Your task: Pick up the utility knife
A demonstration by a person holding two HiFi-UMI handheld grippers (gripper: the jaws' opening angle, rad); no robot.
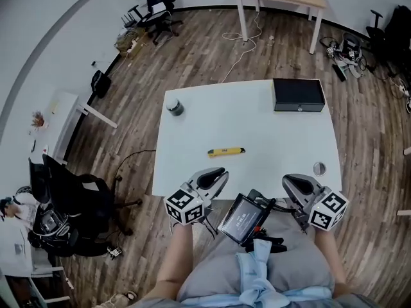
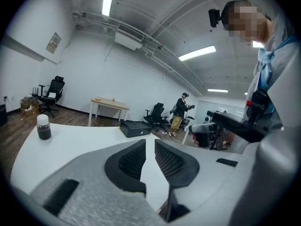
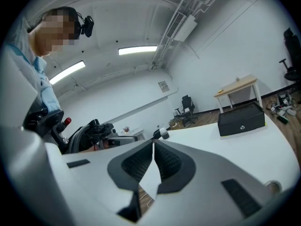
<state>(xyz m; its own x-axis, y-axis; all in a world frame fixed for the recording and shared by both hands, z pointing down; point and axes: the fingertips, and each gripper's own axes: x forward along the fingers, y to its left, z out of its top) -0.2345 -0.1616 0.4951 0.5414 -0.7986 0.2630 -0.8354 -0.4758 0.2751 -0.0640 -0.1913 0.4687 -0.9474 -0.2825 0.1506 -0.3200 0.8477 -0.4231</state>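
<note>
Where the white desk meets the person's lap, two grippers sit at its near edge. Each bears one cube of black-and-white square markers, which are patterns only, with no letters. At the desk's far left corner stands one dark jar with a pale lid; any label on it is too small to tell. The left gripper reaches over the near edge left of centre. Its jaws are drawn in to a thin slit, and there is nothing between them. One yellow knife lies flat near the middle of the desk, lengthwise from left to right, with its dark end to the right. It is just beyond the left gripper's tips and apart from them, and any print on its body can't be made out. Between the grippers, against the person's body, sits one screen showing pale lines of text too small to read. One black box rests at the far right corner, with a small round emblem on its front that is not legible. The right gripper is at the near edge with its jaws closed tip to tip and empty. One small silver disc lies just beyond it, near the desk's right edge.
</note>
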